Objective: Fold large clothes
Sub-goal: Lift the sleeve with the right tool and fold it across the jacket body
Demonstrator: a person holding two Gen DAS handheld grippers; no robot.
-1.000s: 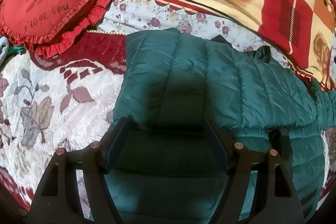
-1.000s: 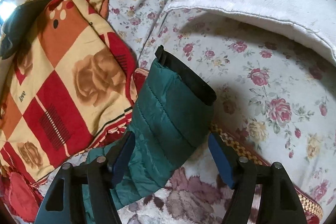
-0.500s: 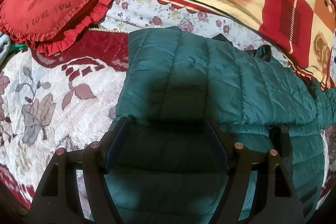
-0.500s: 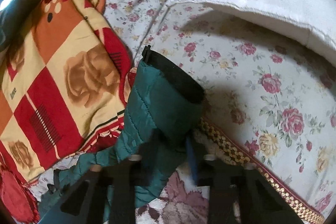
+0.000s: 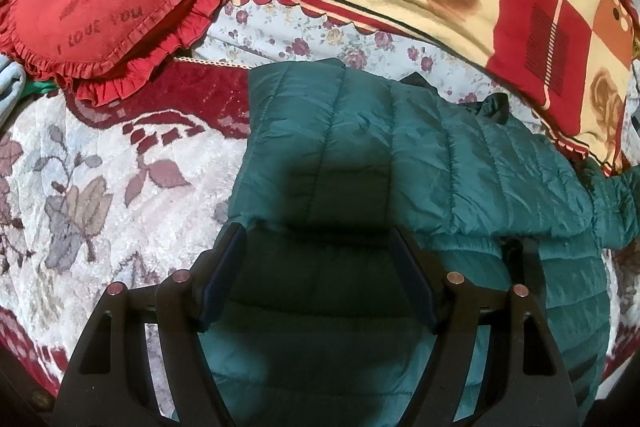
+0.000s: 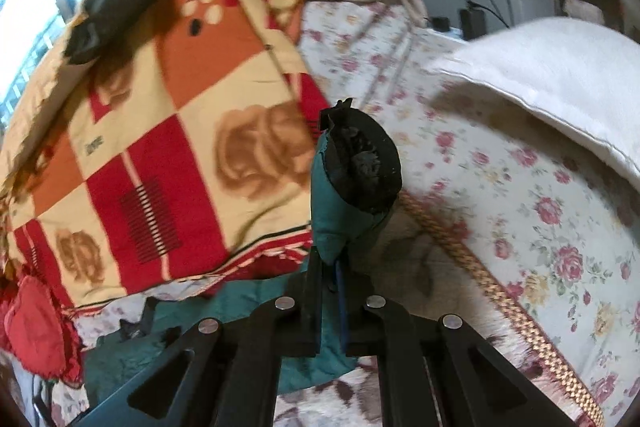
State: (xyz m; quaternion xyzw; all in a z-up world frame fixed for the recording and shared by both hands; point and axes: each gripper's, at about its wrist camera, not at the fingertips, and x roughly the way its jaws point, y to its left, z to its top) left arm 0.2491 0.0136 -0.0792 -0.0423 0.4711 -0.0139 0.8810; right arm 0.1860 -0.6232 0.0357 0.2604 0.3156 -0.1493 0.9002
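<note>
Jacket sleeve [image 6: 340, 215] pinched, right claw [image 6: 329, 263]

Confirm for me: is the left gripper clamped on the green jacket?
No, the left gripper stands open above the green puffer jacket, pads apart and pinching nothing.

The left wrist camera is looking steeply down, close over the green jacket [image 5: 400, 155]; the right wrist camera is looking along its sleeve, and both are catching the rose-patterned quilt [image 6: 192, 155] beyond the jacket.
</note>
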